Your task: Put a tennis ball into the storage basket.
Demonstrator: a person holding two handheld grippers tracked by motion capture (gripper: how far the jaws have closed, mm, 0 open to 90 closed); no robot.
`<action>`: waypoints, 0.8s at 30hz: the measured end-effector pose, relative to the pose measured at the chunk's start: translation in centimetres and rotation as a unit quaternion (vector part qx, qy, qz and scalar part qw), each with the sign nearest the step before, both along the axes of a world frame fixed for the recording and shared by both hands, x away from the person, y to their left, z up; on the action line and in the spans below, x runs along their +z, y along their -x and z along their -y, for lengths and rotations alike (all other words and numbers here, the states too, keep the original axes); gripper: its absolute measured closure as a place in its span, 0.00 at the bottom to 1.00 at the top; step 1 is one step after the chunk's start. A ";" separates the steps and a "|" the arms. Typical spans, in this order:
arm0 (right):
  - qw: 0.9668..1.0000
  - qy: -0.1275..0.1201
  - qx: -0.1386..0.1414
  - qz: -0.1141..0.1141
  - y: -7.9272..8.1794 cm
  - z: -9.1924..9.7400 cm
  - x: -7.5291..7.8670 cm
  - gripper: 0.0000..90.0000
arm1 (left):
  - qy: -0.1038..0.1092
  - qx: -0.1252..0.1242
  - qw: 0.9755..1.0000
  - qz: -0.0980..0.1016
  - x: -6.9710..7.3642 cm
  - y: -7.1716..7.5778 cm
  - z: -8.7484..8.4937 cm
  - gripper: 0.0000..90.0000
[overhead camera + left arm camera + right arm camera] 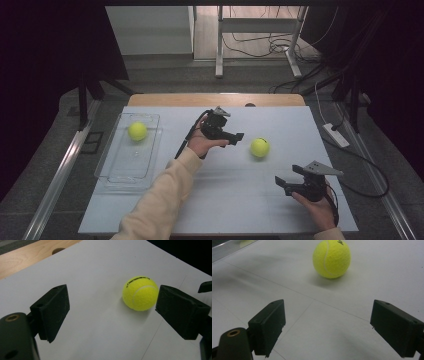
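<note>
1. The left hand-held gripper [239,136] hangs with its jaws spread wide and empty, aimed at the loose tennis ball [260,147] just ahead of its tips, probably lining up a grab.
2. The right hand-held gripper [282,183] is likewise agape and empty, the same ball farther ahead of it on the counter [225,195].
3. Count: two balls, the second ball [137,131] inside one clear tray [114,172] behind the left hand-held gripper; two hand-held grippers.
</note>
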State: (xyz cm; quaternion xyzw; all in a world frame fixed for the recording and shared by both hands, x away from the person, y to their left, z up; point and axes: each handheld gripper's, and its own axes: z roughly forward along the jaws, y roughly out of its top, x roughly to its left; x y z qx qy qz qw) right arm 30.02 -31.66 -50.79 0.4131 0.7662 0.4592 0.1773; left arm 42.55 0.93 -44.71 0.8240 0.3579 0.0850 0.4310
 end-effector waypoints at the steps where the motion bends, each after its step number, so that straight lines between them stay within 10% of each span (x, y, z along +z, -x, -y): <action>1: 1.000 0.000 0.000 0.000 0.0 0.0 0.0 0.14 | 0.000 0.000 1.000 0.000 0.0 0.0 0.0 0.14; 24: 1.000 -0.002 0.005 0.001 0.1 -0.3 0.0 0.14 | -0.009 -0.025 1.000 -0.015 -0.7 -0.6 3.0 0.13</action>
